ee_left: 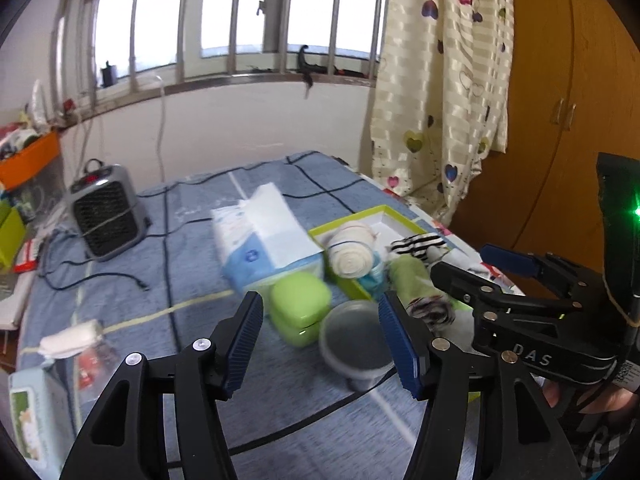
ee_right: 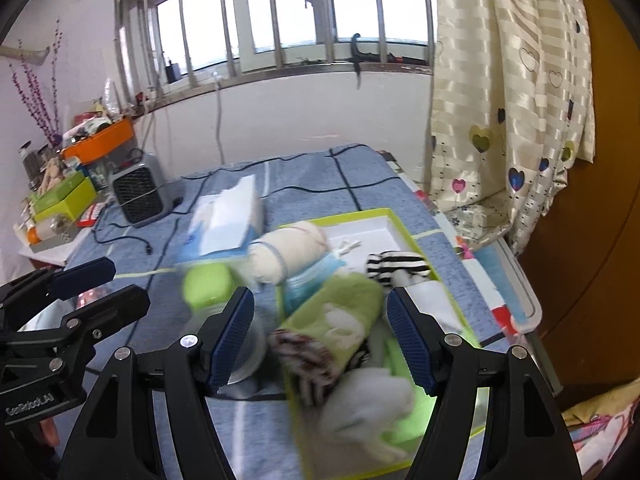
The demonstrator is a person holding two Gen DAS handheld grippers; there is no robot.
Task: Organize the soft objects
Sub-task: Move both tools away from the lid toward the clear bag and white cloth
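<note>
A lime-rimmed white tray (ee_right: 362, 216) on the blue table holds rolled soft things: a cream roll (ee_right: 288, 254), a black-and-white striped sock (ee_right: 398, 266), a green roll (ee_right: 338, 316) and a white fluffy piece (ee_right: 370, 410). The tray (ee_left: 384, 216) and cream roll (ee_left: 352, 254) also show in the left wrist view. My right gripper (ee_right: 320, 340) is open above the green roll. My left gripper (ee_left: 320, 344) is open and empty above a clear plastic cup (ee_left: 352, 344) and a lime case (ee_left: 300, 306). A white rolled cloth (ee_left: 70, 340) lies at the table's left.
A tissue pack (ee_left: 266, 236) stands behind the lime case. A grey heater (ee_left: 106, 216) with black cables sits at the back left. A wipes pack (ee_left: 30, 412) lies at the near left. Orange and green boxes (ee_right: 80, 160) crowd the left. Curtain (ee_right: 508, 100) and wardrobe stand right.
</note>
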